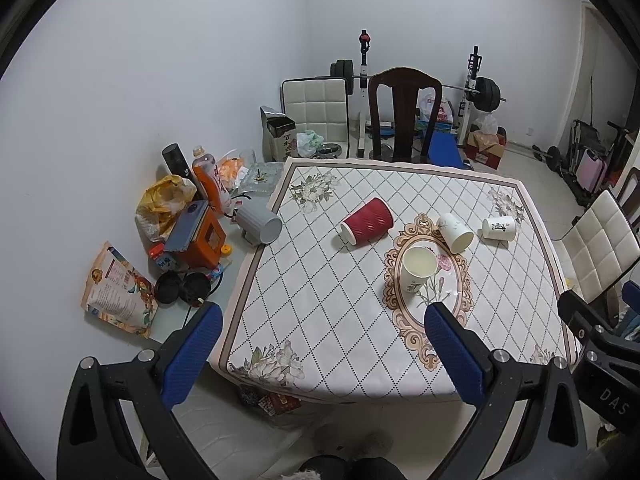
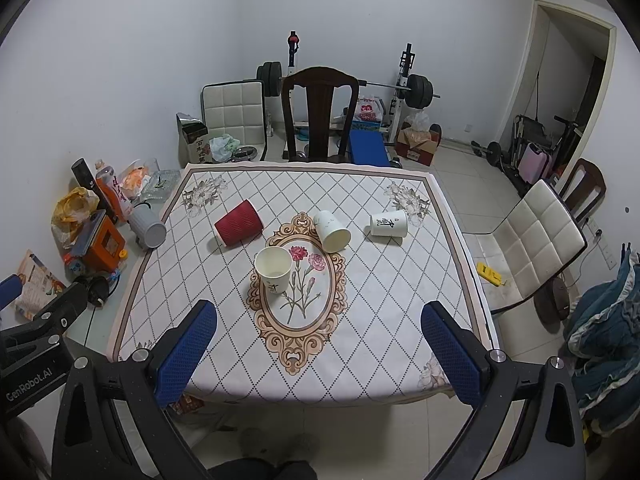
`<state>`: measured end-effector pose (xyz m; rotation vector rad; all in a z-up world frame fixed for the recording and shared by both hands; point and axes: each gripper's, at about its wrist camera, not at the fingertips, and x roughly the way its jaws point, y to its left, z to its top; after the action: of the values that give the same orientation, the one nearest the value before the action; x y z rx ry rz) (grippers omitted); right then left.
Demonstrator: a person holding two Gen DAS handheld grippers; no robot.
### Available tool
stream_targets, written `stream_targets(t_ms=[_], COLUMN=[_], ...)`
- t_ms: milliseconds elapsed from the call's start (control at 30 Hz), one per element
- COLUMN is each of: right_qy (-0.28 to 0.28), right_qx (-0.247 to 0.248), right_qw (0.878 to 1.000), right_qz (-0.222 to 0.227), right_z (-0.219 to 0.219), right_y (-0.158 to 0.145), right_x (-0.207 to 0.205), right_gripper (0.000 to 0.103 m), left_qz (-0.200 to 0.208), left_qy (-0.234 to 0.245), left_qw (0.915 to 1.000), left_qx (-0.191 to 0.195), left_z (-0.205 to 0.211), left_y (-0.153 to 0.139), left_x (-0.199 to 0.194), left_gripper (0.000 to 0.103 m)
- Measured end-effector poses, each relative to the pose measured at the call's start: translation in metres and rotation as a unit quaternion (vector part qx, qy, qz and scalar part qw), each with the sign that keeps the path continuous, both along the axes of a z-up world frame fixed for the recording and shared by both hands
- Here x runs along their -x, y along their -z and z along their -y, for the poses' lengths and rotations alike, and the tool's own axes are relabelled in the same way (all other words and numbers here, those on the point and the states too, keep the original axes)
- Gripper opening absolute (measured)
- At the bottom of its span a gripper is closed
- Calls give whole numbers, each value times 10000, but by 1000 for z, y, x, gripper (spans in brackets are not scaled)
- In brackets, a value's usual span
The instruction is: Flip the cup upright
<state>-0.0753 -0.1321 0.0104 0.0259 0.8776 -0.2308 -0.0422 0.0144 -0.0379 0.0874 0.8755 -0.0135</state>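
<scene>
Both grippers hover off the near edge of the tabletop [image 2: 360, 344], left gripper [image 1: 324, 352] and right gripper [image 2: 320, 348] each with fingers spread wide, holding nothing — probably staged before a reach. One white cup [image 2: 273, 270] stands upright mid-table. Three lie tipped toward the far edge: red cup [image 2: 238, 223], plain white cup [image 2: 332, 231], lettered white cup [image 2: 388, 224]. Patterned cloth covers the table; a barbell rack [image 2: 344, 80] stands against the far wall.

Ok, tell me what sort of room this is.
Probably a spare room at home, used for dining and exercise: a clothed table with paper cups, a wooden chair, and a barbell rack behind.
</scene>
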Motion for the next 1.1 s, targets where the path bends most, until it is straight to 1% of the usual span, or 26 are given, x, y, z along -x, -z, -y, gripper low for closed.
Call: stream_targets(t_ms=[1100], right_qy=[10], right_qx=[-6], right_qw=[10000], right_qz=[-13], right_z=[0], right_y=[0], right_x=[0], right_gripper=[103], left_qz=[-15], left_qy=[-13], left_qw=[10000], left_qx=[18], left_z=[0], left_y=[1], left_x=[2], left_gripper=[103])
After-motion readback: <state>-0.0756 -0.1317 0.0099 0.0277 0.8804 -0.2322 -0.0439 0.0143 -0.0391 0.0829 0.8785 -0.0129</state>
